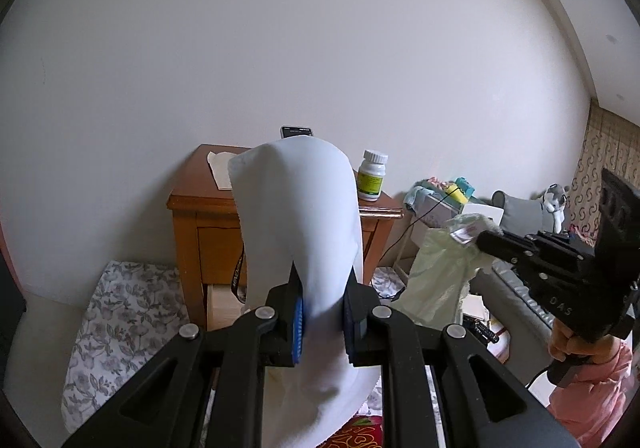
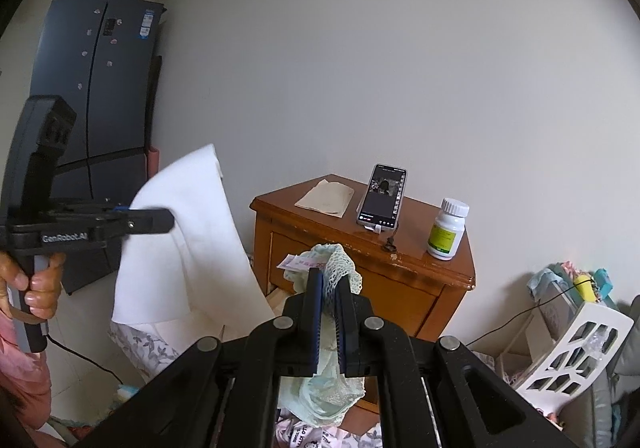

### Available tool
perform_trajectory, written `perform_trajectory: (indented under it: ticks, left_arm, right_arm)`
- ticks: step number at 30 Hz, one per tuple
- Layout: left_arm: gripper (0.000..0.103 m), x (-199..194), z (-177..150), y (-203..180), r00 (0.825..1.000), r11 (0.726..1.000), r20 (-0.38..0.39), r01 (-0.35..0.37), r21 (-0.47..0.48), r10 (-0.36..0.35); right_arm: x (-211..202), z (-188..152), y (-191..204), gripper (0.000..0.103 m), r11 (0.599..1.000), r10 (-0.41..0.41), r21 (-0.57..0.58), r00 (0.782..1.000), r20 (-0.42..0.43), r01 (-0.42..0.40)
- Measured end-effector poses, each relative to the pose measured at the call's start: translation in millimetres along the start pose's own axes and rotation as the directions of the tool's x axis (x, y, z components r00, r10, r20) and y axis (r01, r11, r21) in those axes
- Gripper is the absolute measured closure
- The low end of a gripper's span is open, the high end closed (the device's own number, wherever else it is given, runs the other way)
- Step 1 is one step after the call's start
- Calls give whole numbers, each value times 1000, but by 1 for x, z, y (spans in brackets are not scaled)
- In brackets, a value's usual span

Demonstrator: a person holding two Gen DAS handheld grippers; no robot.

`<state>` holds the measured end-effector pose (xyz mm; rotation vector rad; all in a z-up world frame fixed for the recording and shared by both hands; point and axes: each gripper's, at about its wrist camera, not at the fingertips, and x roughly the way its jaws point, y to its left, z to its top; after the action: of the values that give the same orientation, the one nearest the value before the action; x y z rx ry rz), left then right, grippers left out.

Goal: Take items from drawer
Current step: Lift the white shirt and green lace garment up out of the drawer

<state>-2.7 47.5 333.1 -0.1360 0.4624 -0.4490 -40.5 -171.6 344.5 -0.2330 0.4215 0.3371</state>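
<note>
My left gripper (image 1: 322, 288) is shut on a white cloth (image 1: 300, 224) that stands up over the fingers and hangs below them; the right wrist view shows that white cloth (image 2: 188, 248) held up at the left in my left gripper (image 2: 164, 221). My right gripper (image 2: 329, 280) is shut on a pale green lacy garment (image 2: 332, 392) with a pink tag (image 2: 298, 263). From the left wrist, the green garment (image 1: 436, 276) hangs from my right gripper (image 1: 482, 238) at the right. The wooden nightstand (image 2: 404, 272) stands behind, its drawer mostly hidden by the cloths.
On the nightstand stand a phone (image 2: 382, 195), a white pill bottle (image 2: 446, 230) and a folded tissue (image 2: 325, 195). A dark fridge (image 2: 96, 95) stands at the left. A white rack (image 2: 576, 348) with clutter is right of the nightstand. Floral bedding (image 1: 120, 324) lies below.
</note>
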Motion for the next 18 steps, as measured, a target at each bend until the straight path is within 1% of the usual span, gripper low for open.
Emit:
perform_trajectory:
  ticks: [5,12,14,18]
  left_arm:
    - [87,-3,-1,-3,1000,1000,10,18,11,-18]
    - [87,1,-8,-5,999,999,-13,37,9,-37]
    - [87,7,-14,-4,999,999,-36,38,5,-37]
    - [87,35,-34,-2,992,999,-123,39,-6,-39]
  right_arm:
    - [-1,-3,1,97,1000,7,3,1000,-7,-7]
    - [2,-8,2,97,1000,17,1,1000,-19,-17]
    - [8,-13,2,97,1000,22,1,999,-41,-22]
    - [38,-33,8,97,999,39,1,989,-143,-40]
